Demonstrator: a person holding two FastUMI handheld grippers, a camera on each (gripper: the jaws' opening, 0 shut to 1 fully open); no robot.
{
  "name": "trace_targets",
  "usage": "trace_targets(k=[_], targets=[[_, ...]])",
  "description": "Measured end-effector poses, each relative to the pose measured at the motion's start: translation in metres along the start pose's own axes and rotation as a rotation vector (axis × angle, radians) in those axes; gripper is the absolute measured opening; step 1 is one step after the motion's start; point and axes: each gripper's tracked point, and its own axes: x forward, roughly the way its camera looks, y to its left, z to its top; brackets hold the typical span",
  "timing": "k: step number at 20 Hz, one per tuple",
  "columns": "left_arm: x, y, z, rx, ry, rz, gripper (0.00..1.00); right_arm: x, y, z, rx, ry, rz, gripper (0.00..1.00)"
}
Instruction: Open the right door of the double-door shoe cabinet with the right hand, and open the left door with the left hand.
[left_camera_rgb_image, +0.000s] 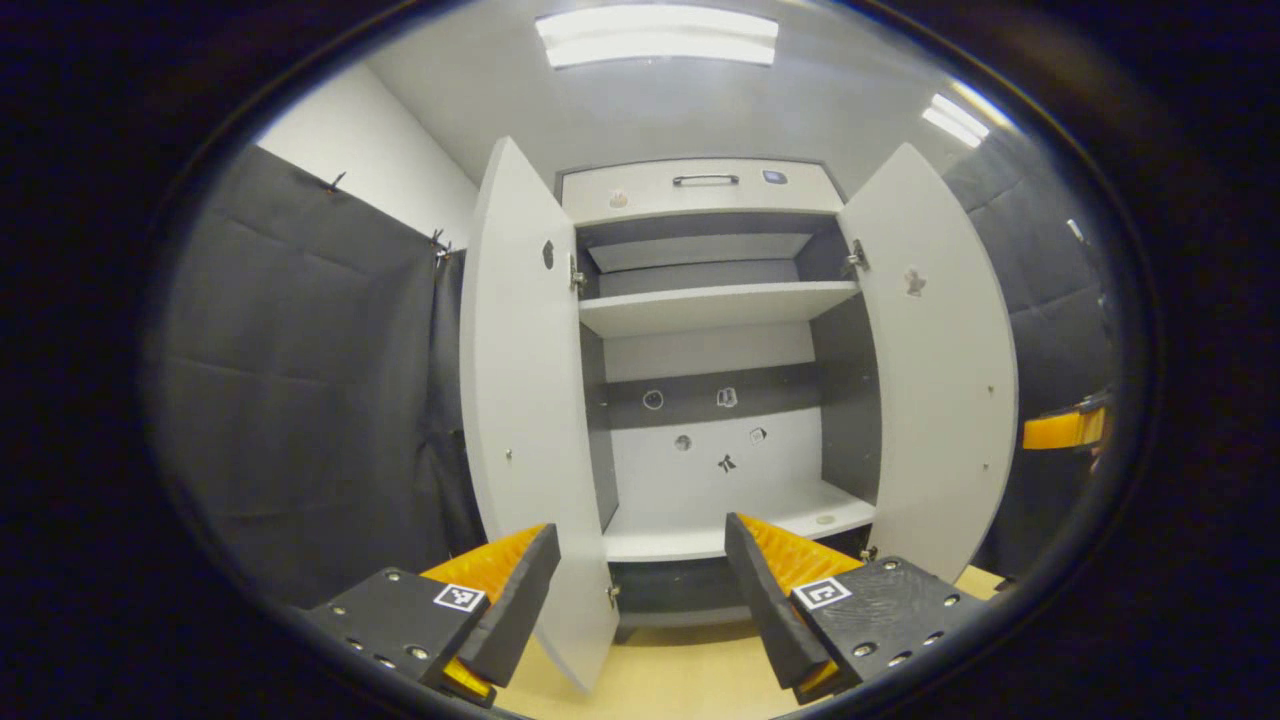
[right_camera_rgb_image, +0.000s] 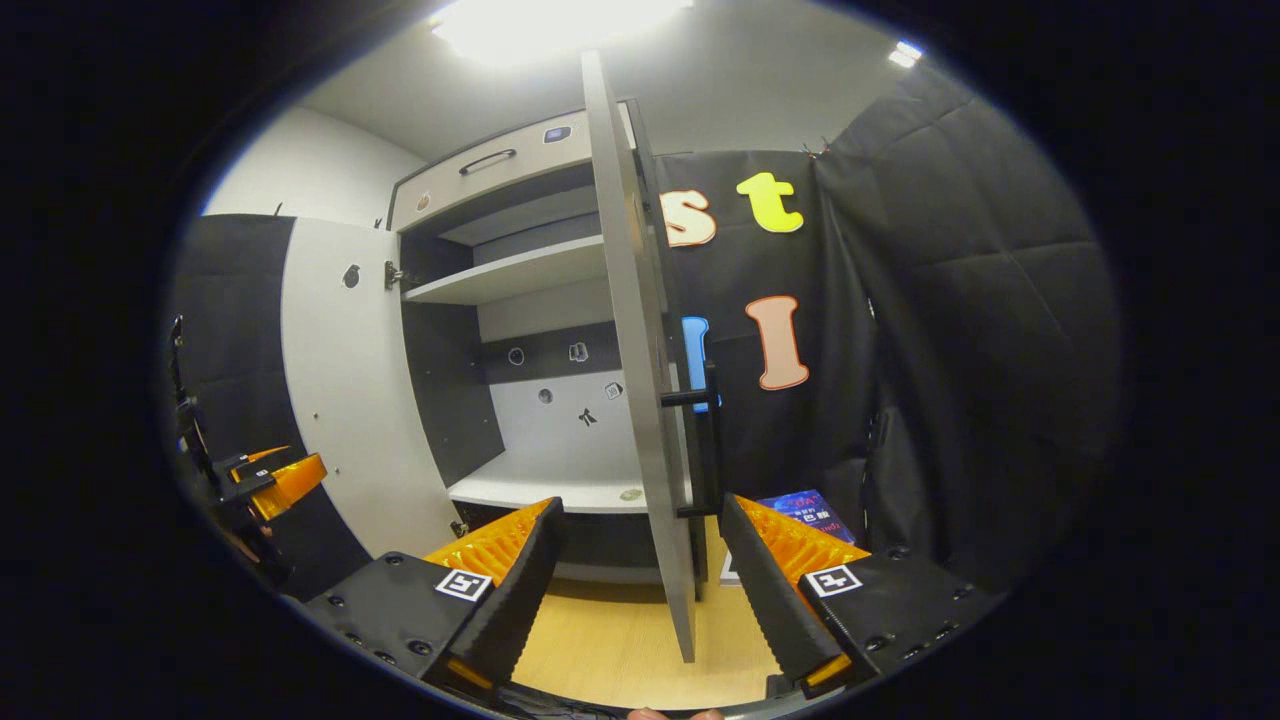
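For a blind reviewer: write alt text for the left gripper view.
A shoe cabinet stands with its left door and right door both swung open, showing bare shelves. The open left gripper points at it from the foreground, holding nothing.

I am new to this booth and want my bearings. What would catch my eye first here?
The shoe cabinet straight ahead, with its left door and right door both swung wide, baring pale shelves. In the right gripper view the right door stands edge-on between the open right gripper's fingers, its dark bar handle on the far side.
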Motion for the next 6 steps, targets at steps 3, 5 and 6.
trace_targets(k=[3,5,6], targets=[[0.001,0.014,-0.011,-0.004,-0.002,-0.015,0.95,-0.003,0.009,-0.007,-0.002,-0.006,-0.034,0.92],[0.001,0.020,-0.015,0.012,-0.010,-0.036,0.95,-0.005,0.014,-0.010,-0.001,-0.019,-0.057,0.92],[0.000,0.023,-0.018,0.015,-0.013,-0.044,0.95,-0.005,0.016,-0.011,-0.004,-0.025,-0.067,0.92]])
